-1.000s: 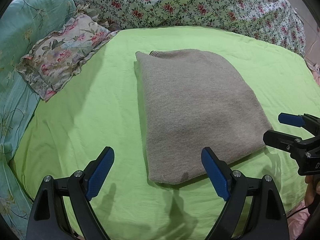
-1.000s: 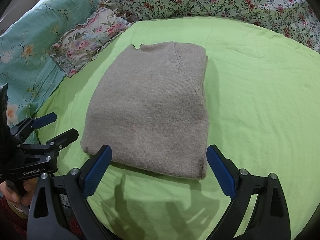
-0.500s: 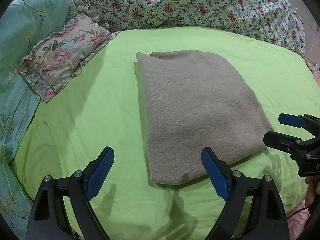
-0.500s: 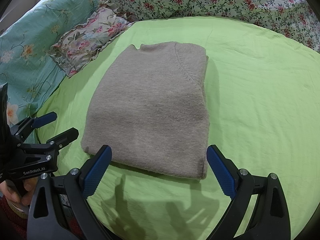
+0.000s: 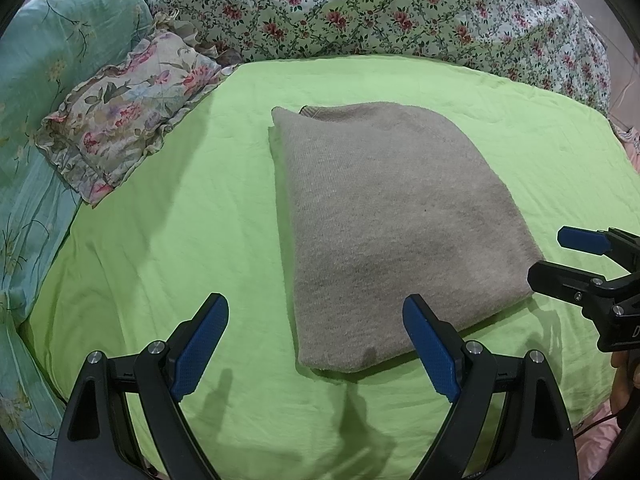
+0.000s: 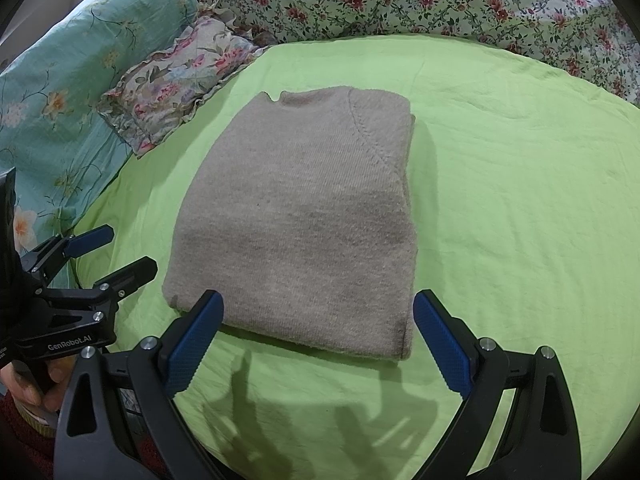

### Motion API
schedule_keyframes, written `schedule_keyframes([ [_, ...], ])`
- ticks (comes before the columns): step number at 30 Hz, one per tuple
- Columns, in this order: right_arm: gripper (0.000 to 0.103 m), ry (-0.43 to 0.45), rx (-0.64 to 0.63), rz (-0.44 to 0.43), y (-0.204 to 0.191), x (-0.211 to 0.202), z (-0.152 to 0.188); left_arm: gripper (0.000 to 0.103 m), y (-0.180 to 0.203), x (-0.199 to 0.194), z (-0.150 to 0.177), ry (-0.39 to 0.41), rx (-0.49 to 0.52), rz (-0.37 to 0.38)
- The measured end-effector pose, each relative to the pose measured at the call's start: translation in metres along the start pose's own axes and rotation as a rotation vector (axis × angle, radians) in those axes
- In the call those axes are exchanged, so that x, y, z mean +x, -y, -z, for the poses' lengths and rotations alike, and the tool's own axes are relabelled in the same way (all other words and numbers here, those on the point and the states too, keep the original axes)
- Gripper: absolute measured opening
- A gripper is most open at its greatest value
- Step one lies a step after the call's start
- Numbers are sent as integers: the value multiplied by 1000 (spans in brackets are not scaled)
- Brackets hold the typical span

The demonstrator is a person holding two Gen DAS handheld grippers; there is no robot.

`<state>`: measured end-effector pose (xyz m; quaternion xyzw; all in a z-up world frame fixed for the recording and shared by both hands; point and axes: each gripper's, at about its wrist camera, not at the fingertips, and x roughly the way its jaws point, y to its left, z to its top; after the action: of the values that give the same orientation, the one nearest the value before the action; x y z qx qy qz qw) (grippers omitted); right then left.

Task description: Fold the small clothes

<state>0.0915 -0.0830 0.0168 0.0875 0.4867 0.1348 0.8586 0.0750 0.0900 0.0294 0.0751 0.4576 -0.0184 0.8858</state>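
While I hold both tools over the bed, a lime-green sheet [image 5: 168,216] spreads smooth and lightly creased beneath them. Behind it lies a rumpled quilt printed with red flowers [image 5: 392,4], and to one side a teal floral bedcover [image 6: 60,92] with a ruffle-edged flowered pillow [image 5: 120,120] resting against it. None of these touches the garment. A grey-beige knitted sweater [image 6: 304,220], soft and fuzzy, lies folded into a thick rectangle in the middle of the sheet, its neckline at the far edge. My left gripper [image 5: 316,344] stands released, blue textured pads wide apart, its inner pad above the sweater's near corner. My right gripper [image 6: 320,340] is likewise spread wide, empty, framing the near folded edge without touching it.
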Motion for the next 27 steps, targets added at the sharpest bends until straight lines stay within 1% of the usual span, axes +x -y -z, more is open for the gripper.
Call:
schedule_keyframes([
  [22,96,3,0,-1,0,-2,-3,91,2,0,-1,4,3,0],
  [27,96,8,1,0,1,-4,-6,93,2,0,-1,3,-4,9],
])
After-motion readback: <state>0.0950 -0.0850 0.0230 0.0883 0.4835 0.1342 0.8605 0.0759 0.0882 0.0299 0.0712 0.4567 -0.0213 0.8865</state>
